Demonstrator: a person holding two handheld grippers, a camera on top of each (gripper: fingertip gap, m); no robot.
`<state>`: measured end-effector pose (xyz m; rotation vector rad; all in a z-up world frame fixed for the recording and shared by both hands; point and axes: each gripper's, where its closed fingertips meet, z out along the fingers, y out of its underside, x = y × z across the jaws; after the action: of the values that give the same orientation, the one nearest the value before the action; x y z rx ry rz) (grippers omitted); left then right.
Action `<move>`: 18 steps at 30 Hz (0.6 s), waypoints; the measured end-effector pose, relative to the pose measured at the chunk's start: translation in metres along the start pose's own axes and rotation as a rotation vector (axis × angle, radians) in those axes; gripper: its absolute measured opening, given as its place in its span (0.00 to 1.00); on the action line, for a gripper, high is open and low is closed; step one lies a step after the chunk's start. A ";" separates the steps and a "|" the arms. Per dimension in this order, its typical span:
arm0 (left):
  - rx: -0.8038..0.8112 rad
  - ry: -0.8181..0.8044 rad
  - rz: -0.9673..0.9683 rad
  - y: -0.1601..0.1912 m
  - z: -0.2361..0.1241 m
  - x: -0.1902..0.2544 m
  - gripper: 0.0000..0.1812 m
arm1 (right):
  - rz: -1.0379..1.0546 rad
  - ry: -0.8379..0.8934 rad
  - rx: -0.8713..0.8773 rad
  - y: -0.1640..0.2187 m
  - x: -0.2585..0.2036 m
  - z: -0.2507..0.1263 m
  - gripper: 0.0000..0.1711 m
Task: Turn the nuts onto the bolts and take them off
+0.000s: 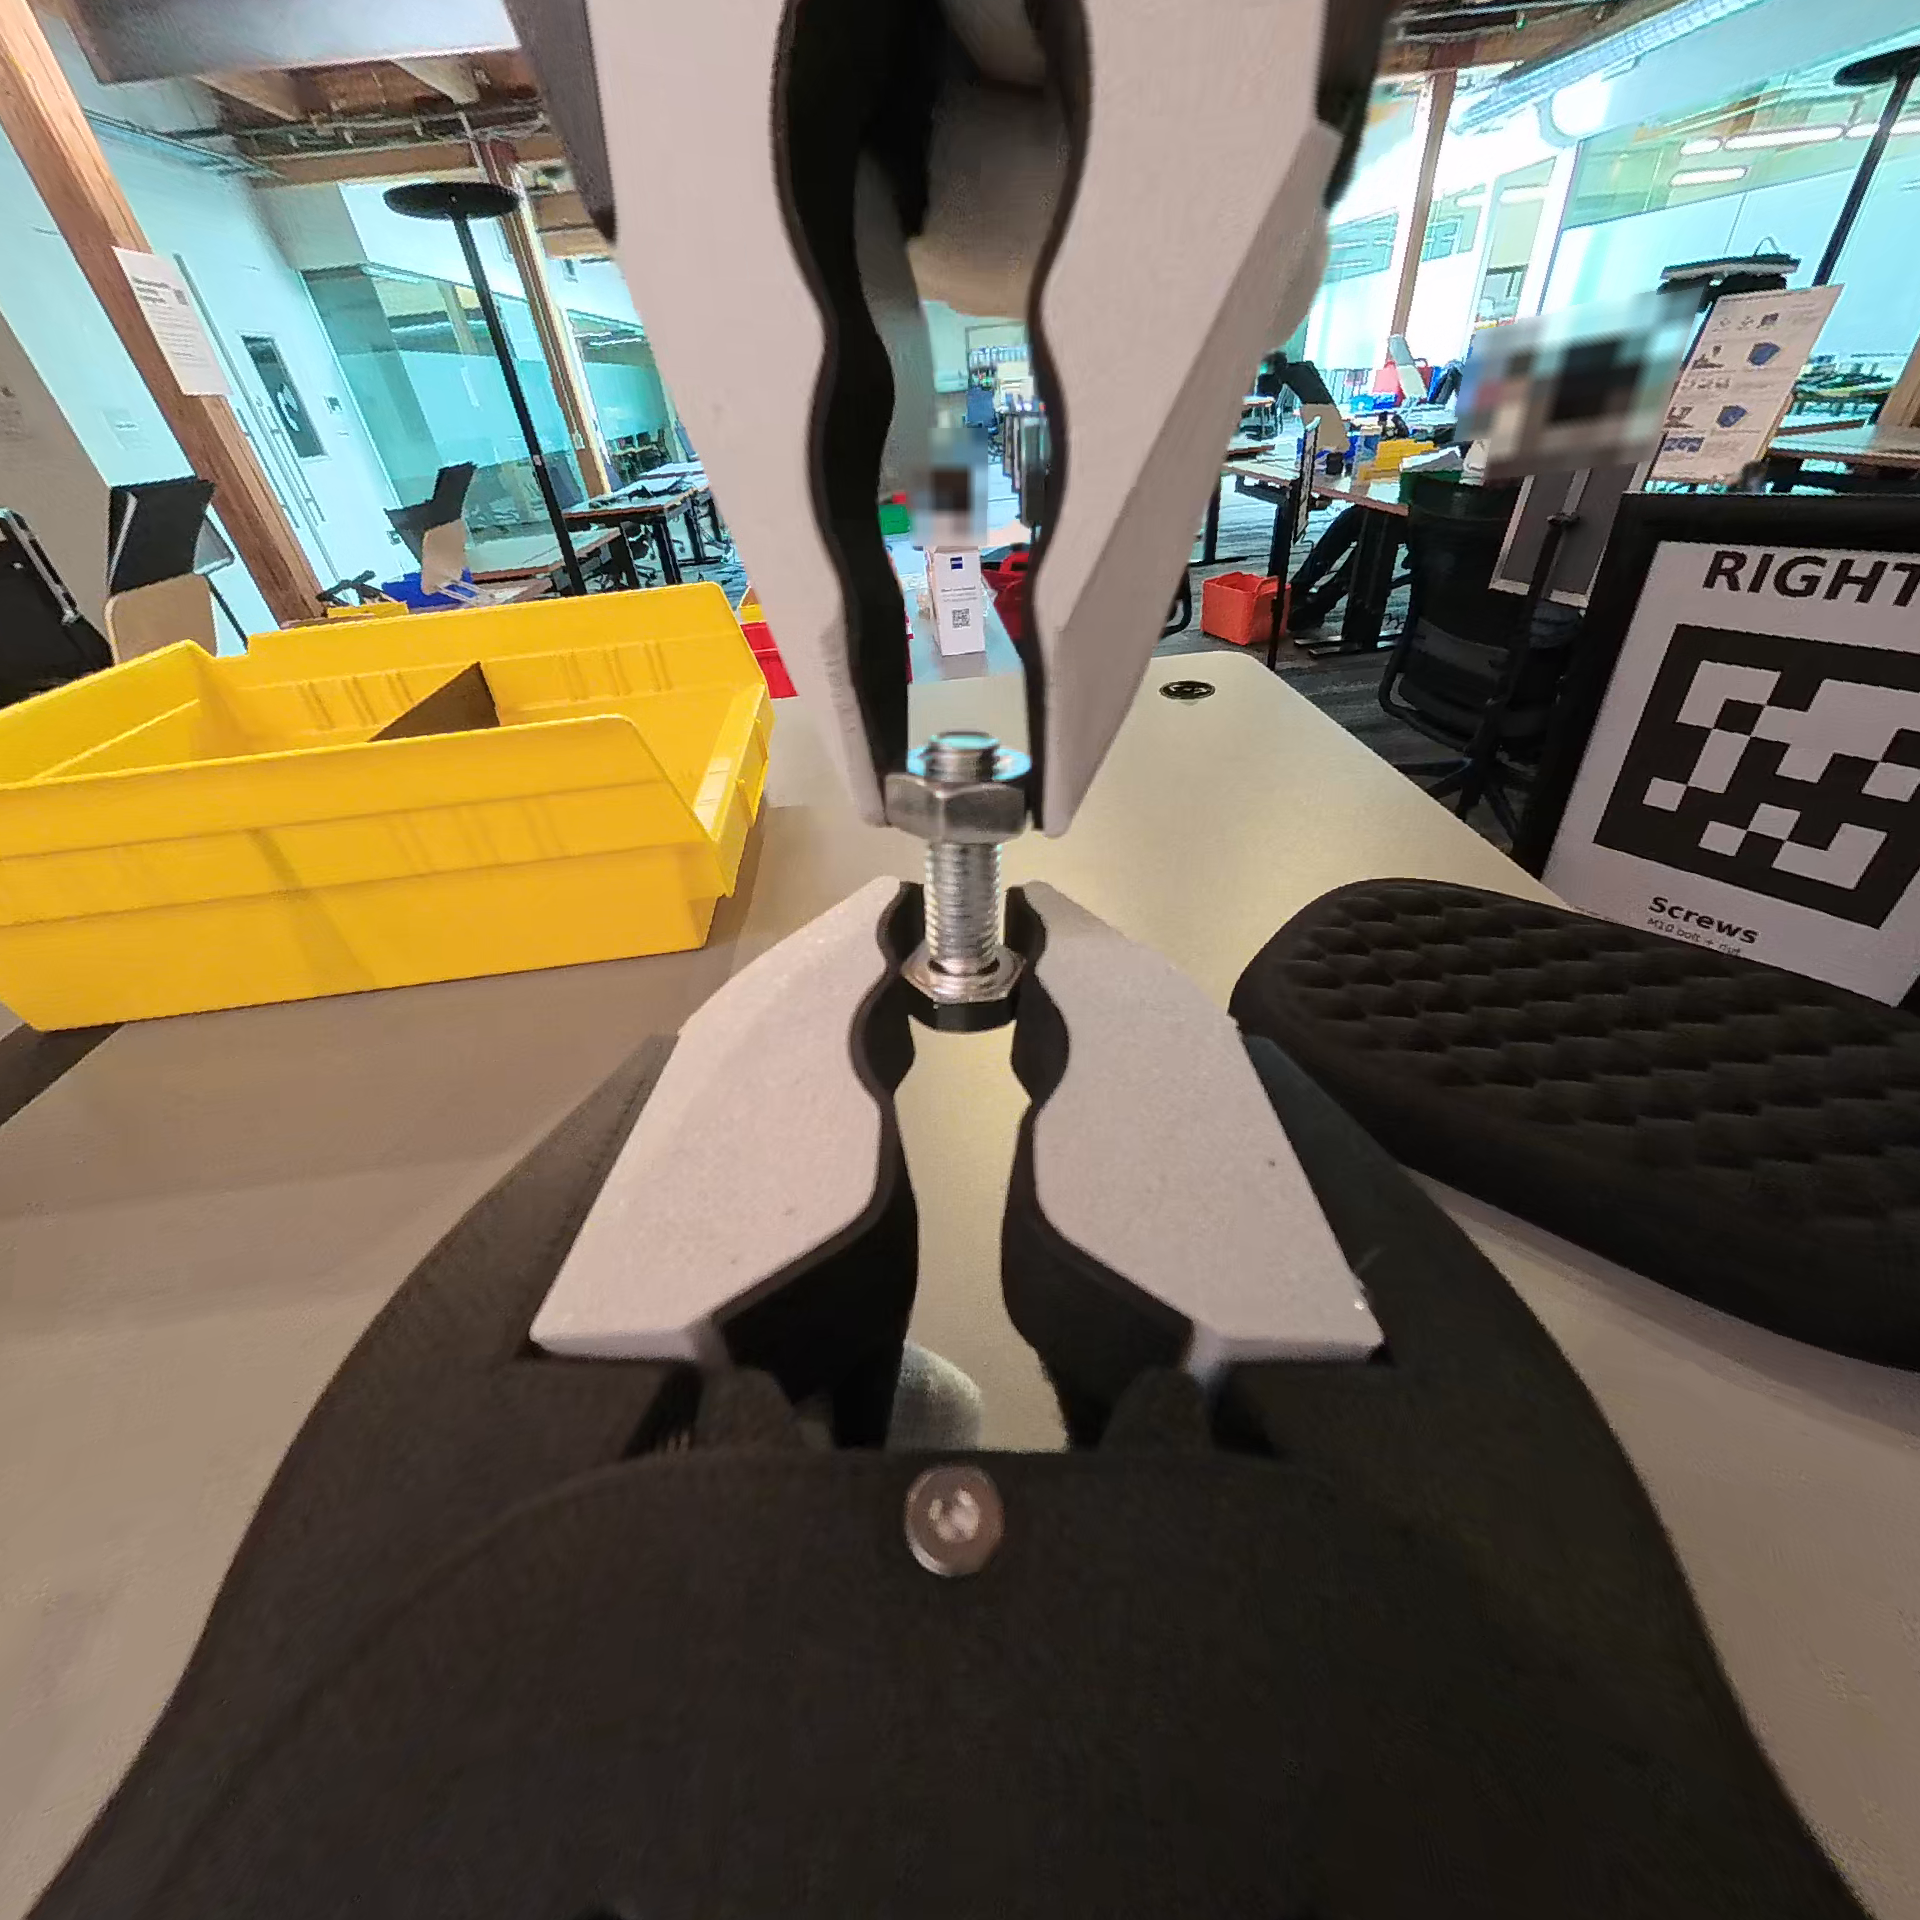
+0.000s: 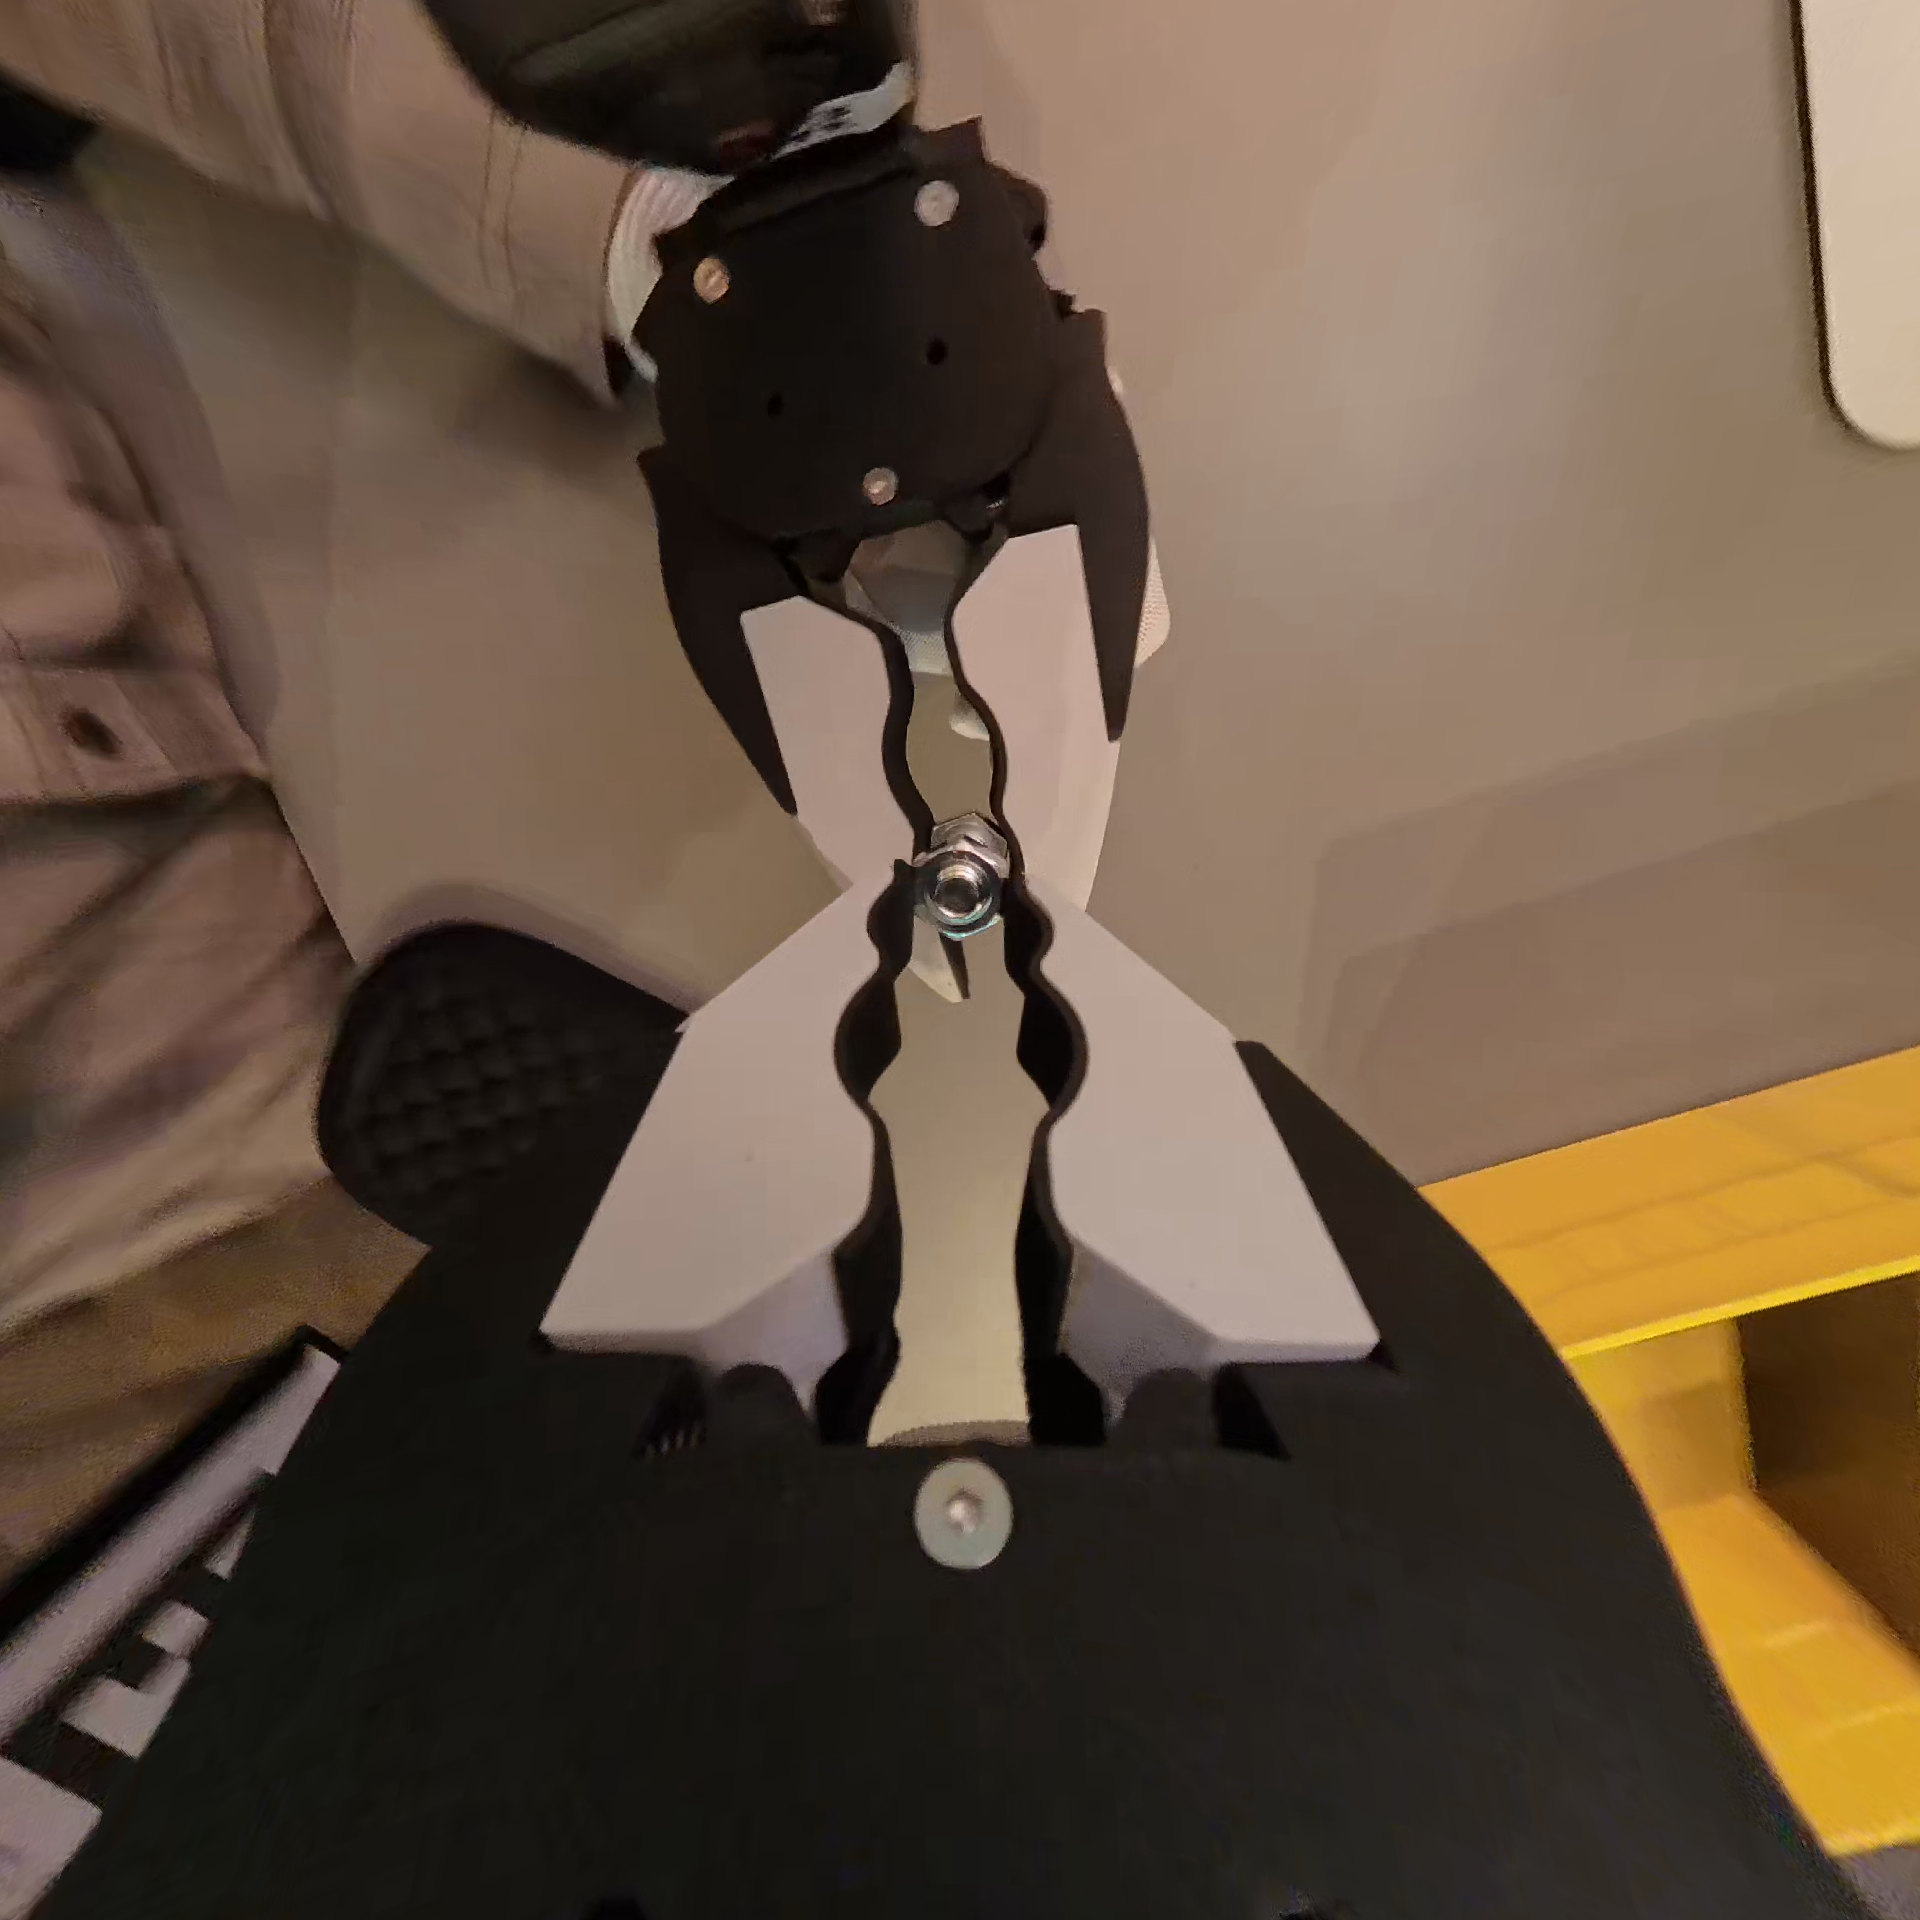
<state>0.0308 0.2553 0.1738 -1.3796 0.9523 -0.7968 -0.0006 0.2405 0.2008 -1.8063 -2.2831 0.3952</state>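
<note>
At nine o'clock one yellow bin (image 1: pixel 353 790) is passed on the table (image 1: pixel 260 1195); dead centre, one bolt (image 1: pixel 961 904) is held upright, head clamped in the left hand-held gripper (image 1: pixel 961 935). At twelve o'clock above, one nut (image 1: pixel 961 802) near the tip is pinched by the right hand-held gripper (image 1: pixel 961 816), coaxial with the bolt's vertical axis.

On the surface (image 1: pixel 1299 790), a bin (image 1: pixel 364 831) sits left, a wrist rest (image 1: pixel 1621 1122) right, a marker sign (image 1: pixel 1766 769) behind it.
</note>
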 end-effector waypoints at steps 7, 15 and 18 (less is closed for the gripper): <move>0.005 0.005 0.001 0.000 0.000 0.001 0.08 | -0.669 0.045 -0.166 -0.001 -0.002 0.001 0.09; -0.007 0.019 0.006 0.001 0.001 0.003 0.08 | -1.603 0.156 -0.384 0.004 0.002 0.000 0.09; 0.003 0.021 -0.007 0.000 0.000 0.002 0.08 | -1.944 0.246 -0.508 -0.001 0.004 0.000 0.09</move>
<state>0.0315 0.2537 0.1738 -1.3749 0.9626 -0.8196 -0.0028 0.2436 0.2010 0.7919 -2.7174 -0.7028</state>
